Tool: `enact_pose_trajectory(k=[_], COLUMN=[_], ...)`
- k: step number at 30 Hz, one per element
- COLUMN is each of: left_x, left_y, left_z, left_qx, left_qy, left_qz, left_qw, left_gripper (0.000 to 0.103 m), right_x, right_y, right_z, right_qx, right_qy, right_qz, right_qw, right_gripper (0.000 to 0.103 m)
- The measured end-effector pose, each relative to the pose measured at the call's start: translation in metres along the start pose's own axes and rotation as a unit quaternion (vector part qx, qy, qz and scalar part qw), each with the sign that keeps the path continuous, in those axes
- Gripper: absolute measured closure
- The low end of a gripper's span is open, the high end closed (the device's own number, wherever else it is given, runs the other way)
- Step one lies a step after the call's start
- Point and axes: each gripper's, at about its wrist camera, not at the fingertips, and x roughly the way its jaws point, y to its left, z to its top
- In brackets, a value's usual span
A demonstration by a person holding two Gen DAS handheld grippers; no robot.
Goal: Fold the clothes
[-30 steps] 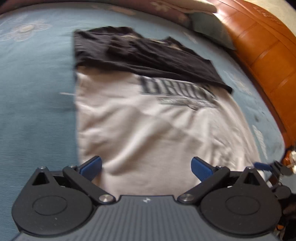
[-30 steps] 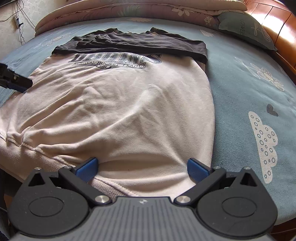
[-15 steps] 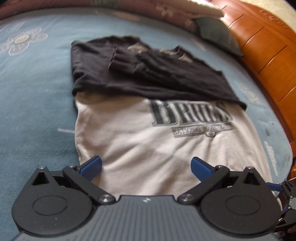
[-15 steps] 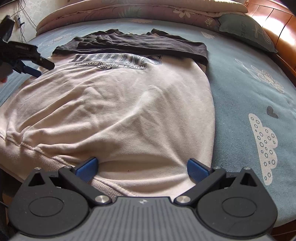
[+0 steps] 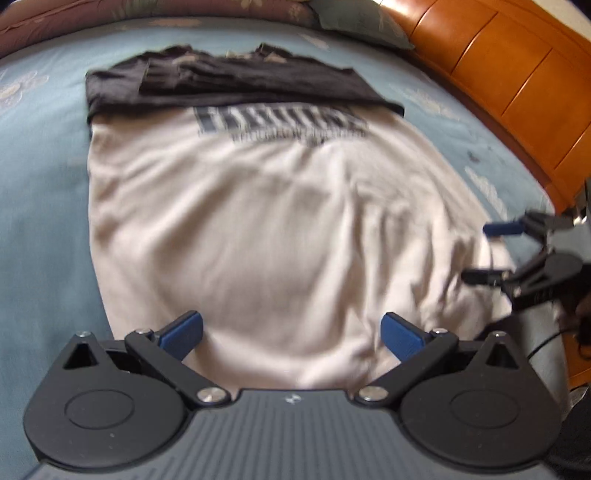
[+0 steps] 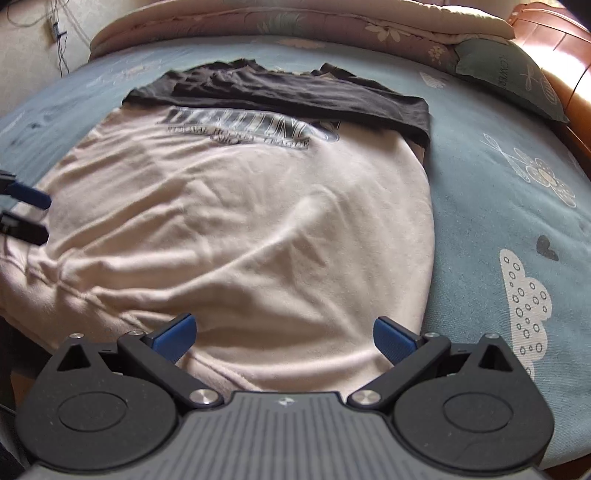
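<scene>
A pale pink sweatshirt (image 5: pixel 266 229) (image 6: pixel 236 229) with dark lettering lies flat on the bed, its black sleeves (image 5: pixel 236 77) (image 6: pixel 280 92) folded across the top. My left gripper (image 5: pixel 291 332) is open over the hem at the near left part, nothing between its blue pads. My right gripper (image 6: pixel 282 334) is open above the hem near the garment's right side, also holding nothing. In the left wrist view the right gripper (image 5: pixel 491 254) shows at the far right edge. The left gripper's fingertips (image 6: pixel 26 195) enter the right wrist view at the far left.
The blue patterned bedsheet (image 6: pixel 498 192) (image 5: pixel 40 192) surrounds the sweatshirt. An orange wooden bed frame (image 5: pixel 509 74) runs along the right. A folded quilt (image 6: pixel 295 22) and a green pillow (image 6: pixel 506 70) lie at the far end. Cables hang on the wall (image 6: pixel 55 29).
My left gripper pulled back and swung right, so the sweatshirt now fills more of its view. The right gripper shifted slightly; the left fingertips dropped lower in its view.
</scene>
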Motion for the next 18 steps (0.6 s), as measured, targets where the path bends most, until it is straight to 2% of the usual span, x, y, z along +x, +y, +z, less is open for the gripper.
enact_pose_trajectory(k=[2, 4, 7, 12, 17, 18], left_x=[-0.007, -0.013, -0.022, -0.027, -0.016, -0.014], left_y=[-0.004, -0.006, -0.014, -0.047, -0.076, -0.078], left_z=[-0.012, -0.017, -0.021, -0.027, -0.034, -0.036], left_qx=[-0.001, -0.004, 0.014, 0.096, 0.186, 0.191], left_qy=[-0.007, 0.003, 0.005, -0.007, -0.001, 0.002], left_qz=[0.000, -0.005, 0.002, 0.028, 0.072, 0.077], left_qw=[1.0000, 1.0000, 0.9999, 0.9950, 0.9798, 0.9785], left_gripper=[0.001, 0.001, 0.001, 0.001, 0.001, 0.001], right_x=[-0.003, -0.006, -0.010, -0.022, -0.032, -0.033], right_y=[-0.002, -0.005, -0.010, -0.010, -0.016, -0.019], right_z=[-0.002, -0.005, -0.009, -0.011, -0.011, -0.011], right_qx=[0.004, 0.011, 0.020, 0.007, -0.031, -0.035], right_qy=[-0.001, -0.003, -0.006, -0.017, -0.013, -0.010], right_qz=[0.002, 0.005, 0.009, 0.005, -0.005, 0.001], right_qw=[1.000, 1.000, 1.000, 1.000, 0.999, 0.999], right_gripper=[0.000, 0.000, 0.000, 0.000, 0.000, 0.000])
